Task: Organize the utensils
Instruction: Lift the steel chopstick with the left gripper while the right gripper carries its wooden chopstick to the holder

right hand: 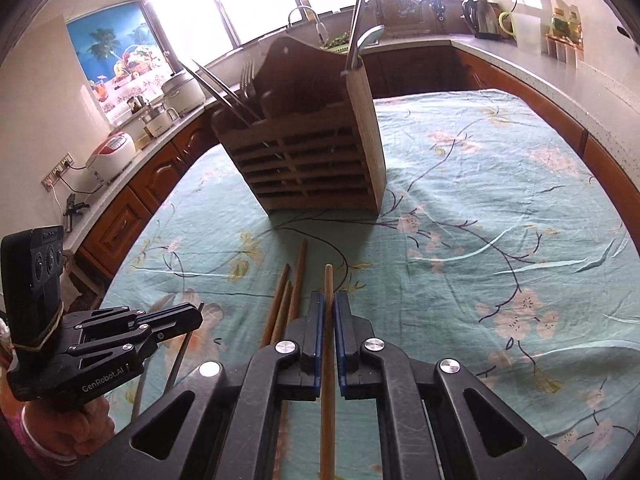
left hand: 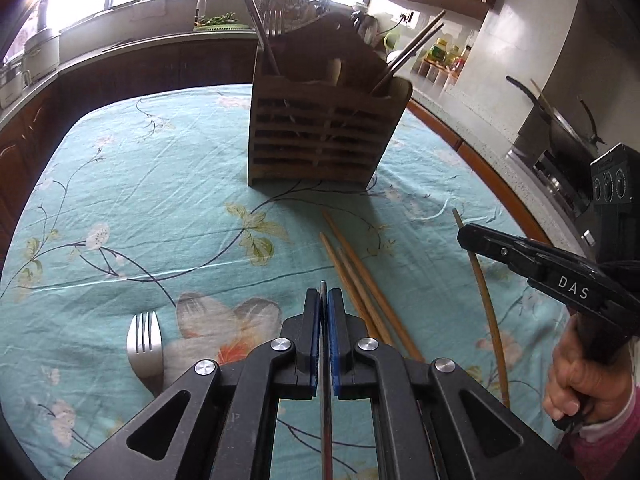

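A: Left gripper [left hand: 324,292]?

B: Jaws closed, blue pads clamped on a thin metal chopstick [left hand: 325,360] that runs back between the fingers. Gripper pitched down and forward.

A: Right gripper [right hand: 329,300]?

B: Also closed, pads pinching a wooden chopstick [right hand: 328,360] along its length, the tip sticking out past the fingertips. Similar downward tilt.

A: Hands visible?

B: Right hand [left hand: 588,380] shows in the left wrist view, fingers wrapped round the handle, pink sleeve at the wrist. Left hand [right hand: 76,424] shows in the right wrist view, gripping its handle from below.

A: Relative placement?

B: Side by side, apart, both pointing the same way.
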